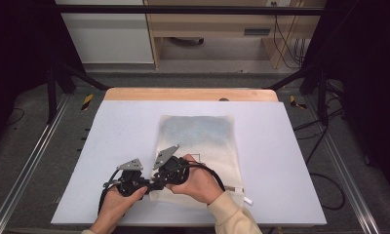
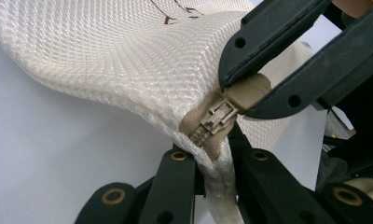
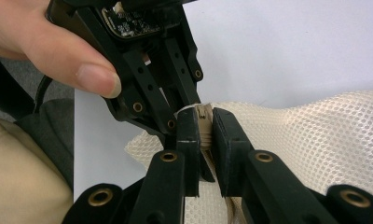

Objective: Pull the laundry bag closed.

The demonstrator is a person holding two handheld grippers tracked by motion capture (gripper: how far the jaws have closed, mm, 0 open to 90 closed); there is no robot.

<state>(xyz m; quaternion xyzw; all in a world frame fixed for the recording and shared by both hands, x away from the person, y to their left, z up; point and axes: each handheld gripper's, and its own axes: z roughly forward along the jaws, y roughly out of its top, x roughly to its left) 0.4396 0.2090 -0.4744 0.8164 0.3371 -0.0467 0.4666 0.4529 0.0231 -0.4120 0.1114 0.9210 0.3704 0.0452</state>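
A white mesh bag (image 1: 203, 146) lies flat on the table, and both grippers meet at its near left corner. In the left gripper view, my left gripper (image 2: 212, 161) is shut on the bag's corner seam just below the tan zipper slider (image 2: 217, 116). My right gripper (image 2: 243, 95) comes in from the upper right and pinches the tan pull tab (image 2: 252, 86). In the right gripper view, my right gripper (image 3: 204, 128) is shut on that pull tab (image 3: 203, 116), with the left gripper (image 3: 175, 125) and a thumb just beyond it. Mesh (image 3: 315, 140) spreads to the right.
The bag rests on a pale mat (image 1: 120, 126) over a table with a wooden far edge (image 1: 188, 94). Something blue-grey shows through the far half of the bag (image 1: 198, 127). A small white piece (image 1: 249, 200) lies by the bag's near right corner. Metal rails (image 1: 32, 161) flank the table.
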